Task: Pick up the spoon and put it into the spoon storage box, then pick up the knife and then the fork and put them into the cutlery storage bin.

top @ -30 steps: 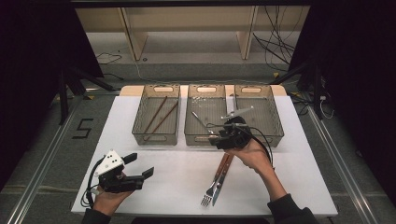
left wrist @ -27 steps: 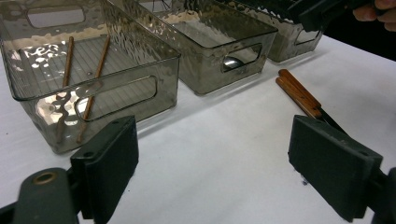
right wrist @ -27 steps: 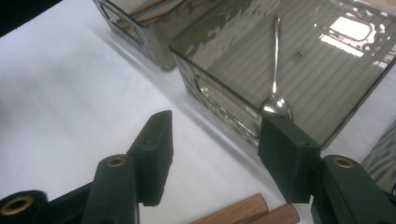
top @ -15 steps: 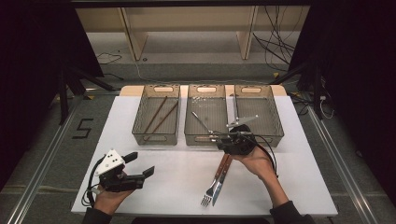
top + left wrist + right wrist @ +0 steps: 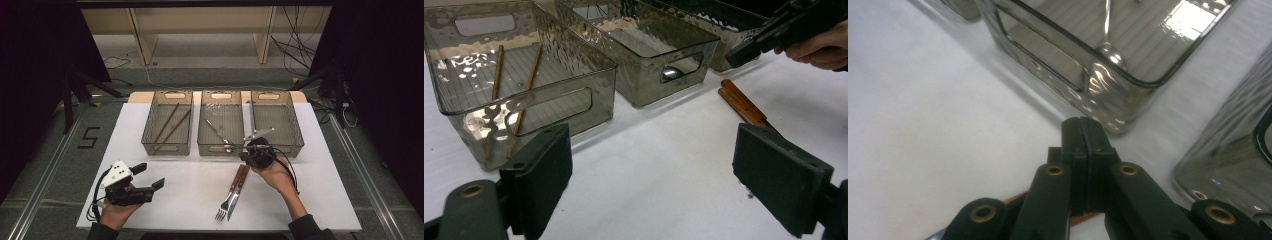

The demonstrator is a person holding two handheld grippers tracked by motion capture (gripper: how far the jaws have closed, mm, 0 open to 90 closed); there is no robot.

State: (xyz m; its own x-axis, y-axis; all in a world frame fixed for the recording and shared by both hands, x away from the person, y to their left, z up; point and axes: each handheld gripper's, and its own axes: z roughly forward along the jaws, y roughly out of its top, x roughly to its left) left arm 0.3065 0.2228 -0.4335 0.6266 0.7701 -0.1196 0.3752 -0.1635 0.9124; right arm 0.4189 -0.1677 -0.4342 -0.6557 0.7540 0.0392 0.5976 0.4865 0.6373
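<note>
Fork (image 5: 223, 208) and knife (image 5: 236, 190) lie side by side on the white table (image 5: 320, 200), wooden handles just below our right gripper (image 5: 251, 154), whose jaws are pressed together on nothing. We judge the sorting about half done: chopsticks (image 5: 170, 125) sit in the bin farthest from it, a spoon (image 5: 1111, 52) in the middle bin (image 5: 220, 148) just ahead. Our left gripper (image 5: 654, 185) rests wide apart, idle, the wooden handles beyond its jaw

The high view looks forward and down over the white table (image 5: 200, 200). Both gripper views sit low and close, sharing the middle smoky clear plastic bin (image 5: 659, 50) (image 5: 1128, 55).
</note>
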